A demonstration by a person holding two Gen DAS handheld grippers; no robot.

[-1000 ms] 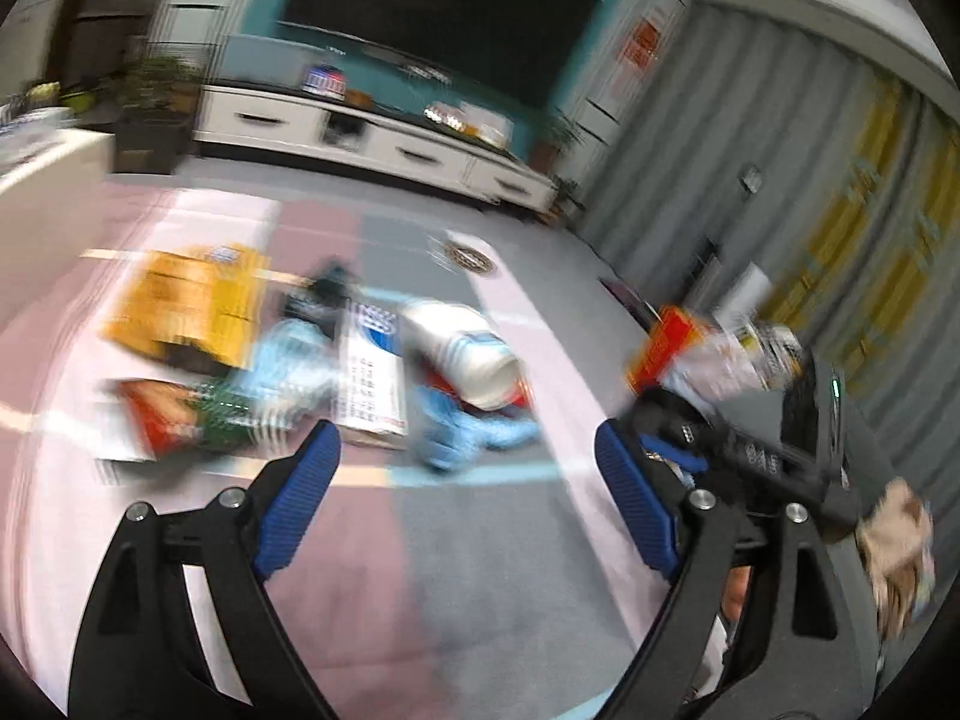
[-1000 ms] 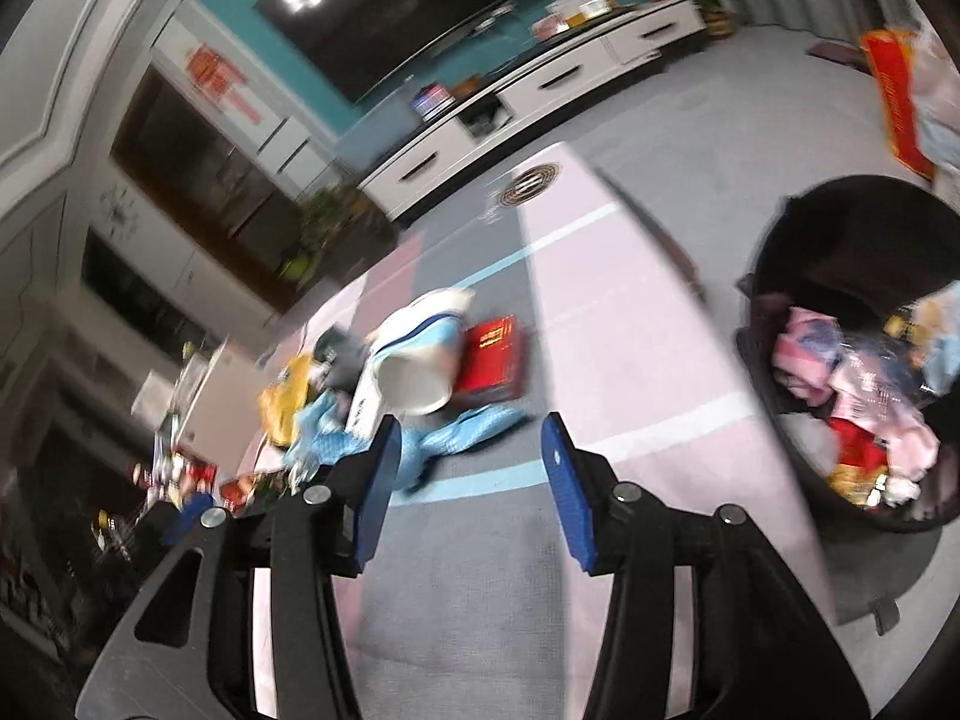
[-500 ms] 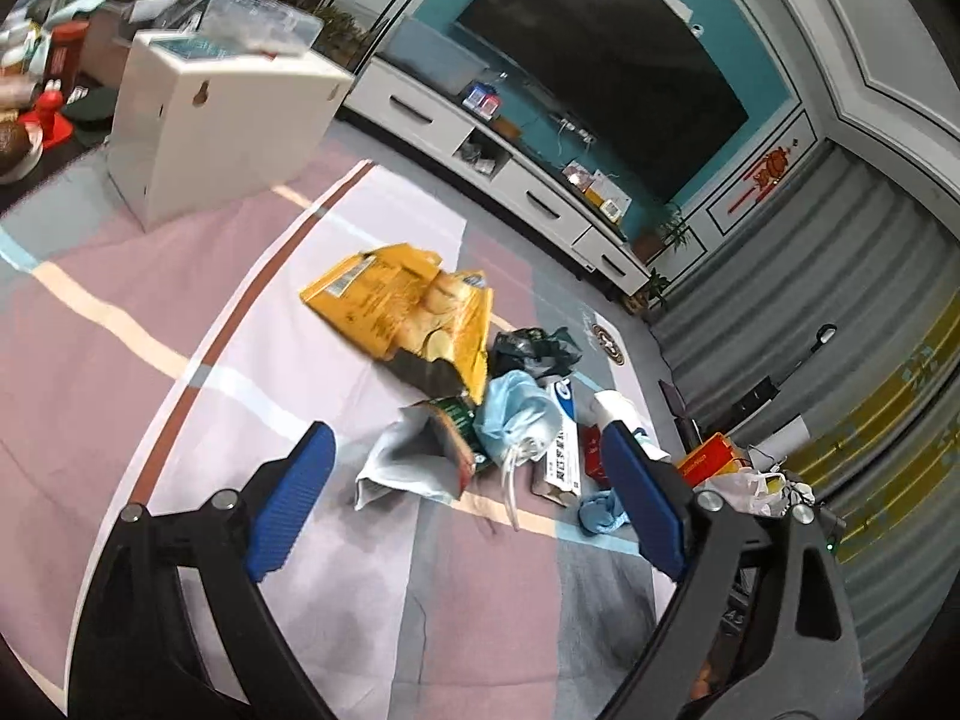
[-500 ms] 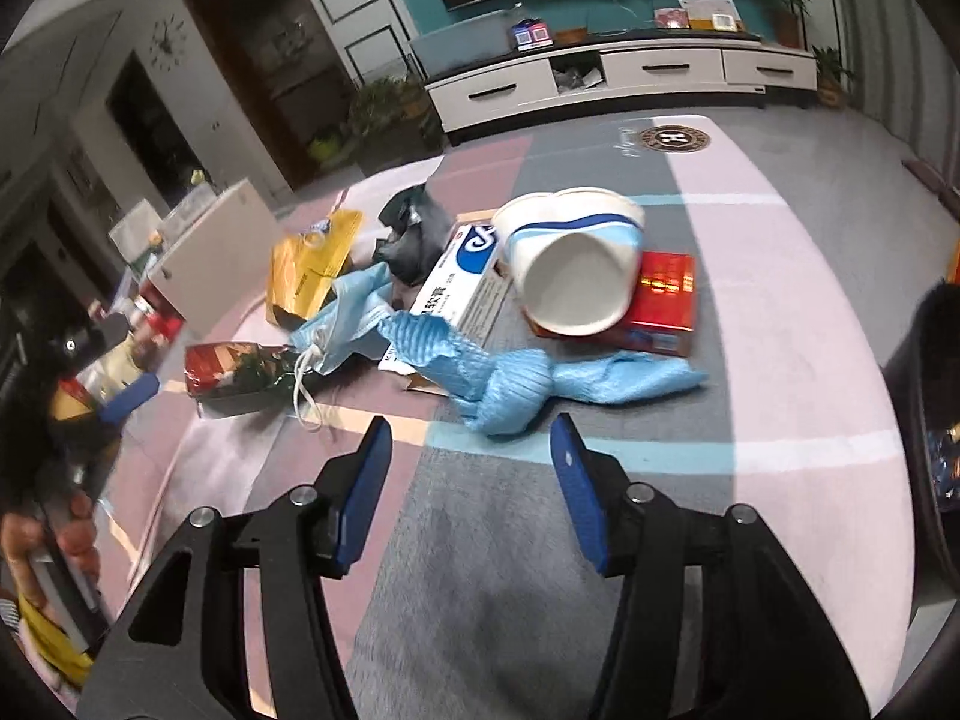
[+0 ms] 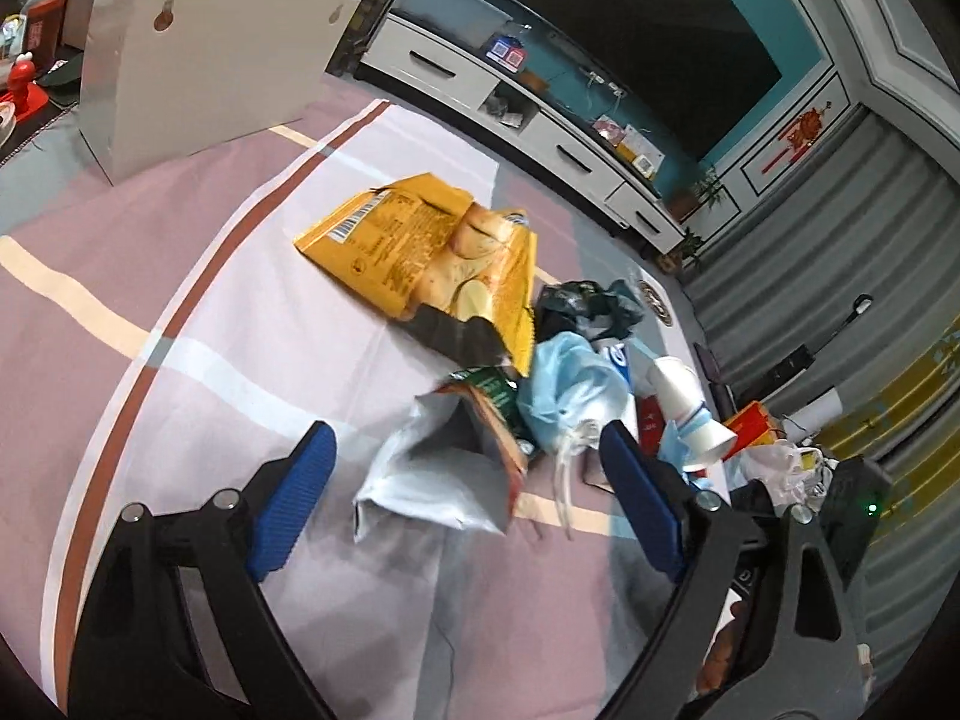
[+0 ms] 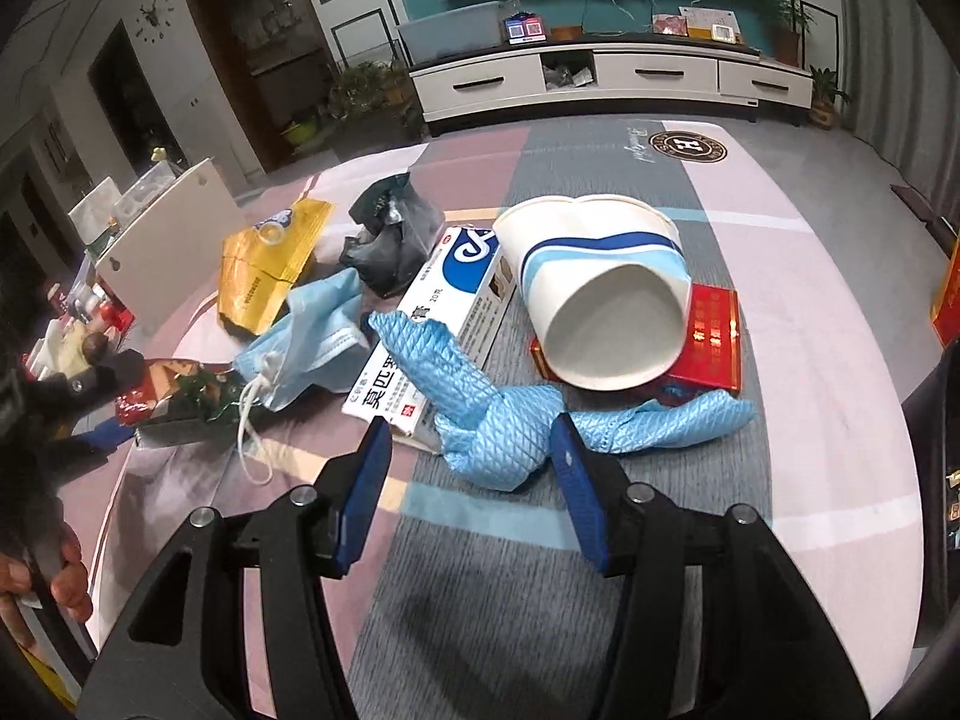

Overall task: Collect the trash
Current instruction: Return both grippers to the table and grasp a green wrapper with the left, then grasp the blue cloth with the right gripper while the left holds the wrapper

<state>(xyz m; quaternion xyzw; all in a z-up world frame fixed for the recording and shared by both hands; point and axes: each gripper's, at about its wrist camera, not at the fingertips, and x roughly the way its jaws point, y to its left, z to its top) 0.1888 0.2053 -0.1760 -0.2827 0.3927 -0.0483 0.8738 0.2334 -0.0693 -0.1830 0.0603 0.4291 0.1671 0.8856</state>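
Observation:
A pile of trash lies on the carpet. My left gripper [image 5: 465, 474] is open, its jaws either side of a silver-lined snack bag [image 5: 444, 468]. Beyond it lie a yellow snack bag [image 5: 420, 252], a blue face mask [image 5: 567, 396], a dark crumpled bag [image 5: 585, 306] and a paper cup [image 5: 687, 414]. My right gripper [image 6: 471, 456] is open just above a crumpled blue glove [image 6: 498, 426]. Behind the glove are the paper cup [image 6: 600, 300] on a red box [image 6: 714, 336], a white medicine box [image 6: 450, 324], the mask [image 6: 312, 336] and the yellow bag [image 6: 264, 264].
A white cabinet [image 5: 198, 66] stands at the left. A long TV stand [image 6: 600, 78] runs along the far wall. The dark rim of a bin [image 6: 936, 456] shows at the right edge of the right wrist view. Grey curtains [image 5: 840, 252] hang at the right.
Both grippers have swung away from the bin toward the trash pile and come closer to it. The left now straddles the silver-lined bag; the right hangs over the blue glove. Both stay open.

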